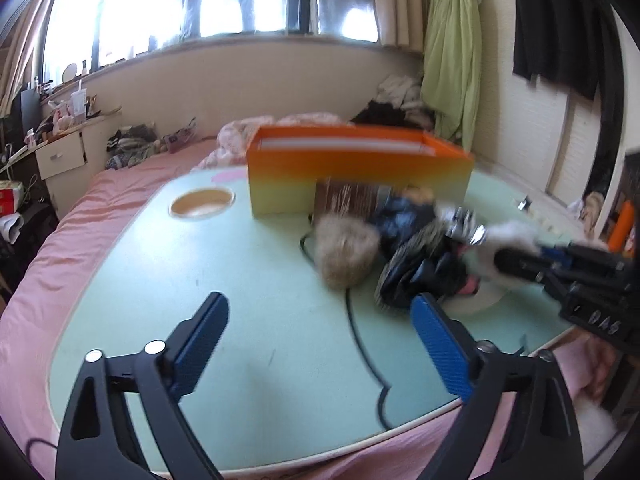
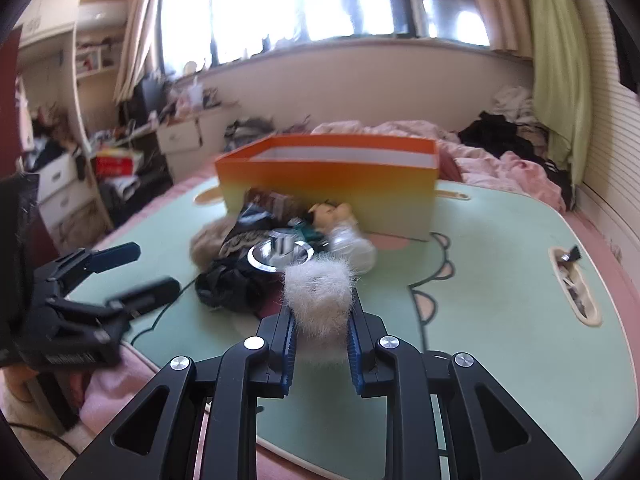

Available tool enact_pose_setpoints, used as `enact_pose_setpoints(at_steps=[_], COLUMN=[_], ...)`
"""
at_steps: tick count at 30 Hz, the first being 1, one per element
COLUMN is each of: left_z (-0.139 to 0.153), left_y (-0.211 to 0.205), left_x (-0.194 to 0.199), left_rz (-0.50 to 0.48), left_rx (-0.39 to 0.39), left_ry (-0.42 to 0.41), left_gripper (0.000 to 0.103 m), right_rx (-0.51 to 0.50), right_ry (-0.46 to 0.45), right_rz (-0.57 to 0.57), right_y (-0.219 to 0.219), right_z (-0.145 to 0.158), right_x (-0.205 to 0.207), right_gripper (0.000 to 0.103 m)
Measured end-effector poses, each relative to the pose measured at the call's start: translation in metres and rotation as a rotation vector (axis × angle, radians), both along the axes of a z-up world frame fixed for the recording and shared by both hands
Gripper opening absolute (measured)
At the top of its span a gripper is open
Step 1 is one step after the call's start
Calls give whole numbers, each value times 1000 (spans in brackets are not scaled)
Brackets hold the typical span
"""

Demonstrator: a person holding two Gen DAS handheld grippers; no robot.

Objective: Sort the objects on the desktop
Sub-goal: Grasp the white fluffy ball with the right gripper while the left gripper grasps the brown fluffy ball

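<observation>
White fur fills the space between the blue pads of the right gripper (image 2: 322,320): a white fluffy ball (image 2: 320,292) sits there, and both pads press on its sides, so the fingers are clamped on it with only a narrow gap left. The tuft bulges above the fingertips. In the left wrist view the same gripper (image 1: 504,260) enters from the right, and the white fur shows around its dark tip.

The left gripper (image 1: 320,312) has its fingers wide apart. Between them there is only the pale green table top (image 1: 160,280) and a black cable (image 1: 360,344) that runs across it. The pads touch nothing and hold nothing. In the right wrist view this gripper (image 2: 156,268) is at the left, with its two fingers spread above the table edge.

The things to sort lie in a heap in the middle of the table, just in front of an orange box (image 2: 332,184) that is open at the top. In the heap I can see a beige fluffy ball (image 1: 348,252), a black crumpled bag (image 2: 236,284), a shiny round metal piece (image 2: 280,254) and a small doll figure (image 2: 332,214); they touch each other. The pictures are blurred, so smaller things in the heap I cannot name. A round recess (image 1: 202,203) is in the table top to the left of the box.
</observation>
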State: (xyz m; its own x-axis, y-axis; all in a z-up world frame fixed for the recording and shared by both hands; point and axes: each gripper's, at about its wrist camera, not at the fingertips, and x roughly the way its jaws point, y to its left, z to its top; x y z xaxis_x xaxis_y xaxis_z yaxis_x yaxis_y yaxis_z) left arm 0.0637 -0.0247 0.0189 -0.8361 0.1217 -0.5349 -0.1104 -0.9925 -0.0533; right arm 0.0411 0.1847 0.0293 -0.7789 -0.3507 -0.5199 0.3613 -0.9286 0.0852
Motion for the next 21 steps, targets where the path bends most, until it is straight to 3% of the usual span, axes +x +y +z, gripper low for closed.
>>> enact_pose_setpoints(at_steps=[3, 6, 7, 10, 16, 18, 21], left_z=[17, 20, 18, 7, -3, -8, -10], left_y=[1, 6, 8, 16, 27, 29, 34], left_x=[-10, -32, -40, -59, -78, -82, -74], left_rz=[-5, 12, 14, -26, -9, -1, -17], left_rx=[13, -23, -41, -48, -50, -60, -88], left_ry=[9, -44, -77, -156, -197, -218, -183], left_gripper=[83, 54, 51, 51, 50, 34, 34], right_rx=[-34, -42, -43, -44, -37, -44, -63], right_ry=[29, 36, 33, 23, 8, -1, 2], right_rz=[-29, -35, -35, -35, -35, -36, -39], right_y=[8, 10, 10, 12, 11, 12, 15], right_z=[4, 5, 5, 4, 1, 0, 0], right_x=[3, 4, 4, 2, 1, -1, 0], right_gripper=[21, 21, 21, 21, 22, 22, 22])
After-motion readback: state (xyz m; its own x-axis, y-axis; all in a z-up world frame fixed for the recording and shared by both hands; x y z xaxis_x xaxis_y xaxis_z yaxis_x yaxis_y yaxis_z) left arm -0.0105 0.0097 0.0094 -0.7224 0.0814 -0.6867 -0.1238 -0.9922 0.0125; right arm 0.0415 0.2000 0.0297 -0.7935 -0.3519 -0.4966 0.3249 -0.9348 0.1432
